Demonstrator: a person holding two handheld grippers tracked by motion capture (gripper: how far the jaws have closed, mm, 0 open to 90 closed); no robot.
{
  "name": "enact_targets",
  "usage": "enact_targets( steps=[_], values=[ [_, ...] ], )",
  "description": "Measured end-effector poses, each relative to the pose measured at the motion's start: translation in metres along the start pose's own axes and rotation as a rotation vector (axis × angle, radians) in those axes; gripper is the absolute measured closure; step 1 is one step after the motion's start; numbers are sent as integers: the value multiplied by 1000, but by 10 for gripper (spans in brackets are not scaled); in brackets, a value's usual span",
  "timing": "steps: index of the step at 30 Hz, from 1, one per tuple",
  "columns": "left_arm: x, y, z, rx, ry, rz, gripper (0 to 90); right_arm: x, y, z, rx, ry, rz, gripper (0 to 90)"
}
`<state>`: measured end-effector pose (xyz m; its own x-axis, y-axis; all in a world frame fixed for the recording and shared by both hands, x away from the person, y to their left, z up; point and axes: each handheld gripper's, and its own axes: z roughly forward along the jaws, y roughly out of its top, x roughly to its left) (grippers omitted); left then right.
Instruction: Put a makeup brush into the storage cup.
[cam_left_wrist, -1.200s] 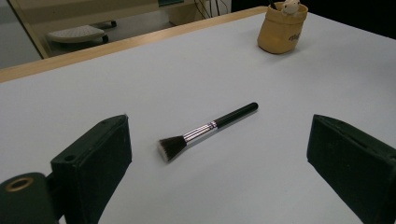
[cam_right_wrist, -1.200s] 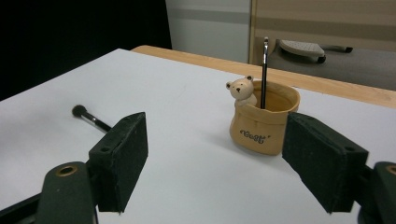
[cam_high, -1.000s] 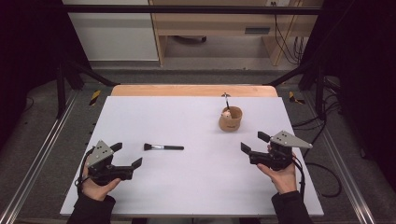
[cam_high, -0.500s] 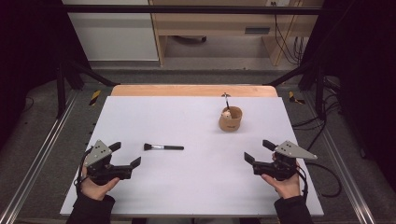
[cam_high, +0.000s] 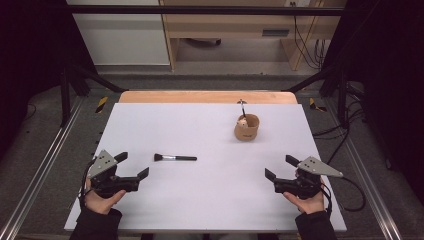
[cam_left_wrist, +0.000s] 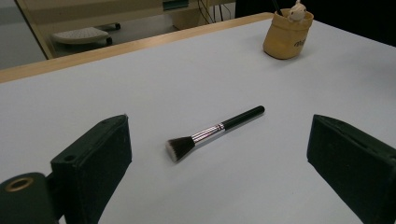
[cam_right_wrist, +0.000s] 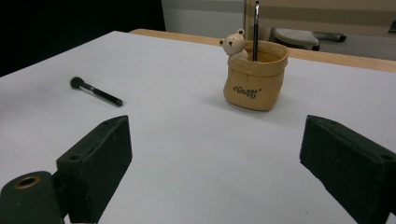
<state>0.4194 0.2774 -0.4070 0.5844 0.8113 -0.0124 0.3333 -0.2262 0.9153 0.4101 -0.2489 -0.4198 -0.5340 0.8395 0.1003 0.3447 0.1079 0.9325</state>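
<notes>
The white table (cam_high: 210, 200) carries a tan holder (cam_high: 247, 127) toward the far right, one thin brush upright inside it. The left gripper (cam_high: 131, 171) and right gripper (cam_high: 278, 167) rest near the front edge, jaws wide, empty. The makeup brush (cam_high: 175, 158) lies flat near the left gripper, ungrasped; pickup and placement remain.

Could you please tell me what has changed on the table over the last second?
The right gripper has drawn back toward the person's edge of the table and a little to the right, jaws open and empty. The left gripper has barely shifted and is open too. Nothing was picked up or let go. The brush and the tan holder, with one brush standing in it, lie as before.
</notes>
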Motion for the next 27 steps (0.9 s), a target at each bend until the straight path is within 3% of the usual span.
enact_targets(
  steps=[15, 27],
  values=[
    [0, 1, 2, 5, -6, 8, 58, 1, -1, 0, 1, 0, -2, 85],
    [-5, 17, 10, 23, -40, 59, 67, 2, 2, -1, -7, -2, -10, 83]
  ],
)
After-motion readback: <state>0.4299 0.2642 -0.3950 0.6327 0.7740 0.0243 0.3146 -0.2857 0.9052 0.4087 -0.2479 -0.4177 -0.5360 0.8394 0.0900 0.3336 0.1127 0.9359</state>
